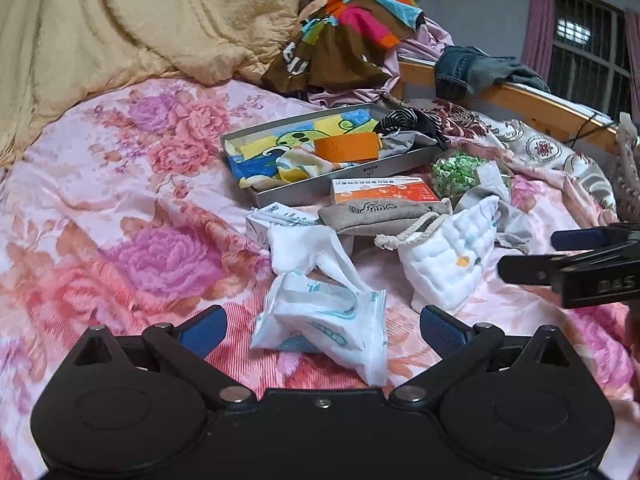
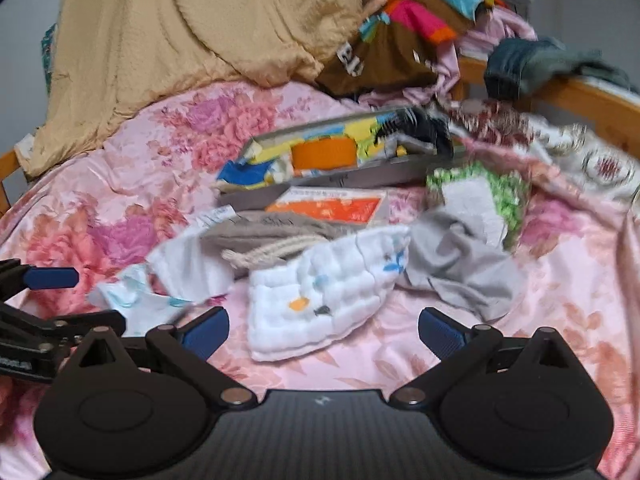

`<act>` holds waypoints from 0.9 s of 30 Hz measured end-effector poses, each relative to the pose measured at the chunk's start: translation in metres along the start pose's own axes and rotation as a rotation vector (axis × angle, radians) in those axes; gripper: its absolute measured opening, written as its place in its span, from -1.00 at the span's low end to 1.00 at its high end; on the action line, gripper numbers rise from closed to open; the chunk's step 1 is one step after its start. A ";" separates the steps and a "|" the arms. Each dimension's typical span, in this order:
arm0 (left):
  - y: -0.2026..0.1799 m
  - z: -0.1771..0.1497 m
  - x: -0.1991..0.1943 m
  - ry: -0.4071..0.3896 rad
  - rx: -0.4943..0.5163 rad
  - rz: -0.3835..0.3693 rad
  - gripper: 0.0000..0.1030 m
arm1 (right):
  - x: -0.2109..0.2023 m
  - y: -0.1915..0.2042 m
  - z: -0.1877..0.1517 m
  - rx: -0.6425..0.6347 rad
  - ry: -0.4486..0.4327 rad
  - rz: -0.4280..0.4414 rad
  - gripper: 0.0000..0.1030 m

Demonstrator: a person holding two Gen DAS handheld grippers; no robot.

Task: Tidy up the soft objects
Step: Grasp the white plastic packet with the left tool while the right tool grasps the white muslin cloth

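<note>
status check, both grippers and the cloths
Left gripper open over tissue pack. Right gripper open, facing white cloth. Tray behind, drawstring pouch between.

You had the white quilted cotton cloth w/ small orange & blue prints (image 2: 320,300) lying crumpled on the bed, just beside the crumpled grey fabric piece (image 2: 460,268). The beige drawstring pouch (image 1: 380,214) lay flat behind it, its rope cord touching the cloth.

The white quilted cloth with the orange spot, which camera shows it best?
The right wrist view: the white quilted cloth lies central between the open right gripper fingers, though slightly blurred. The left wrist view shows it sharper but off right, bunched.
</note>
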State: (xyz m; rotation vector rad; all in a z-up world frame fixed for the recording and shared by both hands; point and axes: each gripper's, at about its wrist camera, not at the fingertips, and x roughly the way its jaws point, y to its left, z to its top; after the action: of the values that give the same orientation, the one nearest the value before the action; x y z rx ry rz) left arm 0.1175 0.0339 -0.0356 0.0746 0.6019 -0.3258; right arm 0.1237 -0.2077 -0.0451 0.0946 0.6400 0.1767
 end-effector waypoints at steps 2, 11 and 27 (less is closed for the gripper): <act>0.001 0.002 0.009 0.005 0.008 -0.005 0.98 | 0.012 -0.010 0.000 0.043 0.001 0.028 1.00; 0.009 0.007 0.048 0.091 -0.037 -0.011 0.98 | 0.066 -0.032 0.000 0.039 0.037 0.073 1.00; -0.011 -0.001 0.059 0.112 0.018 0.069 0.68 | 0.059 0.013 -0.013 -0.217 -0.056 0.036 0.96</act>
State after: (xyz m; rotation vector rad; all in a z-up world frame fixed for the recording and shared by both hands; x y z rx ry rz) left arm 0.1592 0.0074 -0.0691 0.1316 0.7058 -0.2609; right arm 0.1610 -0.1835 -0.0879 -0.0977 0.5604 0.2760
